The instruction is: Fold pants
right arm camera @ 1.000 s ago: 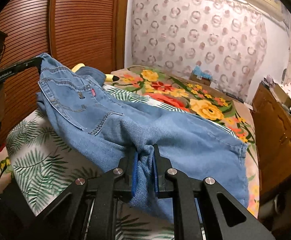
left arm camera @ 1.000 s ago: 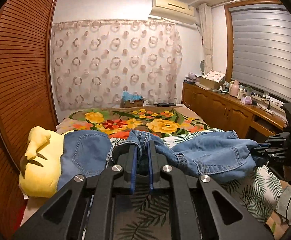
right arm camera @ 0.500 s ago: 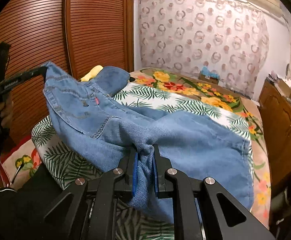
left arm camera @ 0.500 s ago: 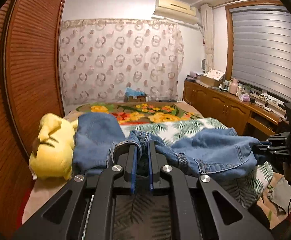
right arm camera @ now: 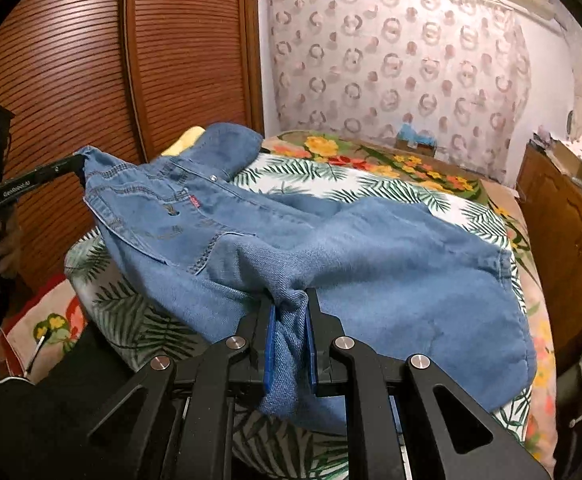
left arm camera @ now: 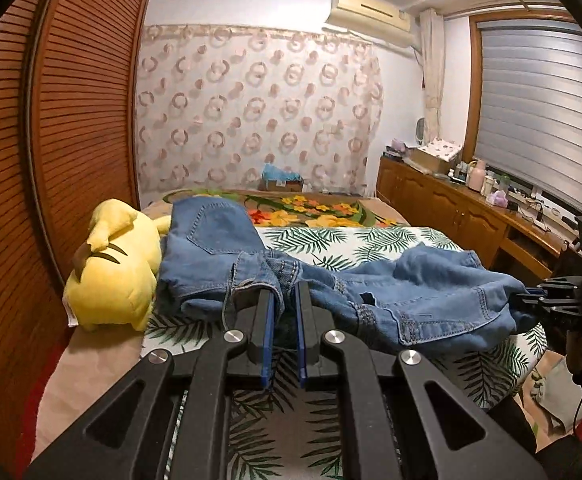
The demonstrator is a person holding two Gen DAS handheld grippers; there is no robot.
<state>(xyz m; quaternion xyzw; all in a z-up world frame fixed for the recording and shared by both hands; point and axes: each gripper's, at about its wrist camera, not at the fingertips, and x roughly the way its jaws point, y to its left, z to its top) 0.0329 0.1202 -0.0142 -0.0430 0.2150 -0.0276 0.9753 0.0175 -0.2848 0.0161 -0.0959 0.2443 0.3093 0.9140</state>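
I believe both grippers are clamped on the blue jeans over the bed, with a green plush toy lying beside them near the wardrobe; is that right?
Nearly: the plush toy is yellow, not green, as the left wrist view shows. The rest holds: the left gripper and right gripper each have their jaws closed on the blue jeans over the bed, and the toy lies beside them near the wardrobe.

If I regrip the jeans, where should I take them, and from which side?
Take the jeans at the waistband corners, coming in from the bed's near edge. The stitched band is stiff and lifted. The left gripper and right gripper already pinch them.
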